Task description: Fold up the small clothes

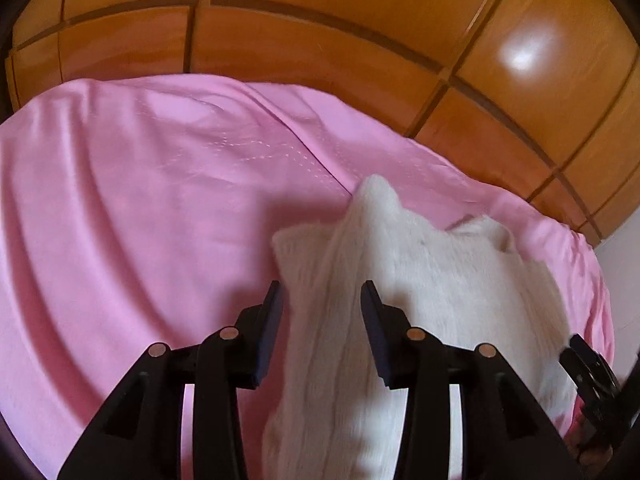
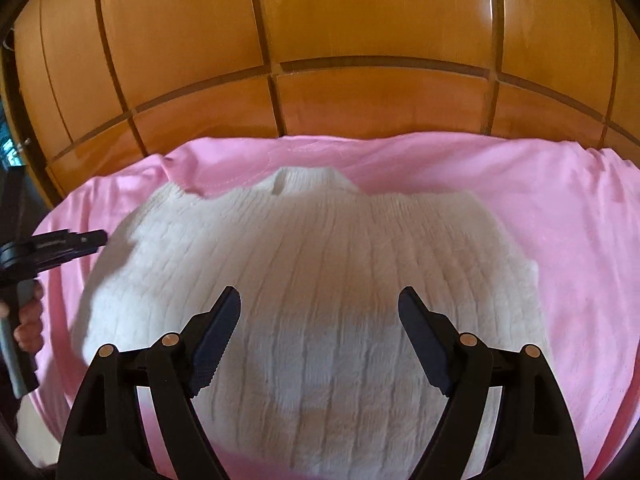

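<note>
A small white ribbed knit sweater (image 2: pixel 320 264) lies on a pink sheet (image 2: pixel 540 208), collar toward the far wooden wall. In the left wrist view the sweater (image 1: pixel 420 280) is seen from its side, partly folded. My left gripper (image 1: pixel 322 292) is open, with the sweater's left edge between and below its fingers, gripping nothing. It also shows at the left of the right wrist view (image 2: pixel 94 238). My right gripper (image 2: pixel 320 300) is open wide above the middle of the sweater. It shows at the right edge of the left wrist view (image 1: pixel 572 346).
The pink sheet (image 1: pixel 120 200) covers a bed. A glossy orange wooden panelled wall (image 2: pixel 360 20) stands behind the bed. A white wall (image 1: pixel 624 280) shows at the far right in the left wrist view.
</note>
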